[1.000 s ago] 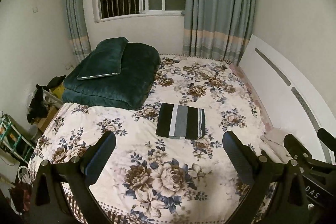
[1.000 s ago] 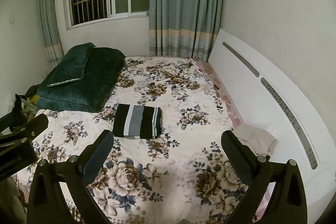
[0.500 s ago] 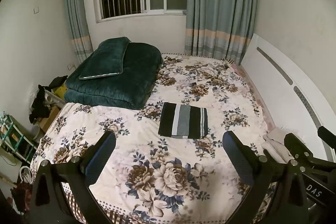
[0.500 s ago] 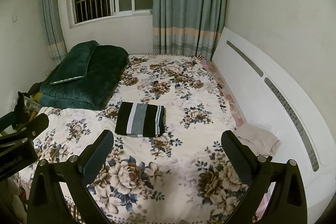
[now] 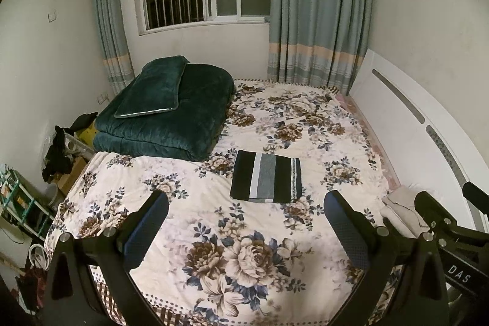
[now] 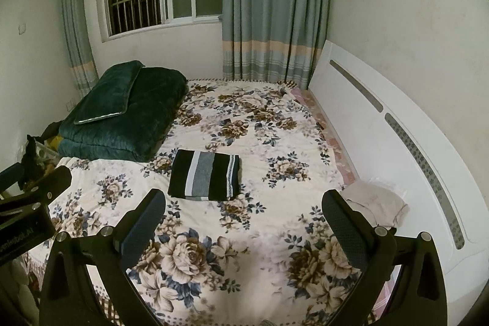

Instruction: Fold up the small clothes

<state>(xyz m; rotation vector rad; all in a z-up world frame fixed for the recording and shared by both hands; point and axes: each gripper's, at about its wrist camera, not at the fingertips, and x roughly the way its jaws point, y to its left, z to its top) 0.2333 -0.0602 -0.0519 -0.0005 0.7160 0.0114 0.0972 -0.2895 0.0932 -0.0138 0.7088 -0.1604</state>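
Observation:
A folded garment with black, white and grey stripes point(image 5: 266, 177) lies flat in the middle of the floral bed sheet point(image 5: 244, 258); it also shows in the right wrist view point(image 6: 205, 175). A crumpled beige garment point(image 6: 374, 203) lies at the bed's right edge by the headboard, and shows in the left wrist view point(image 5: 400, 208). My left gripper point(image 5: 246, 222) is open and empty, held above the near part of the bed. My right gripper point(image 6: 243, 217) is open and empty, beside it to the right. Both are well short of the striped garment.
A folded dark green quilt point(image 5: 171, 118) with a pillow on top sits at the bed's far left corner. A white headboard point(image 6: 397, 136) runs along the right. Clutter and a rack point(image 5: 27, 203) stand left of the bed. Window and curtains point(image 5: 318, 5) are behind.
Both grippers have drawn back and risen slightly, so the bed and striped garment sit a little lower and smaller in view. Jaws stay open; nothing on the bed has moved.

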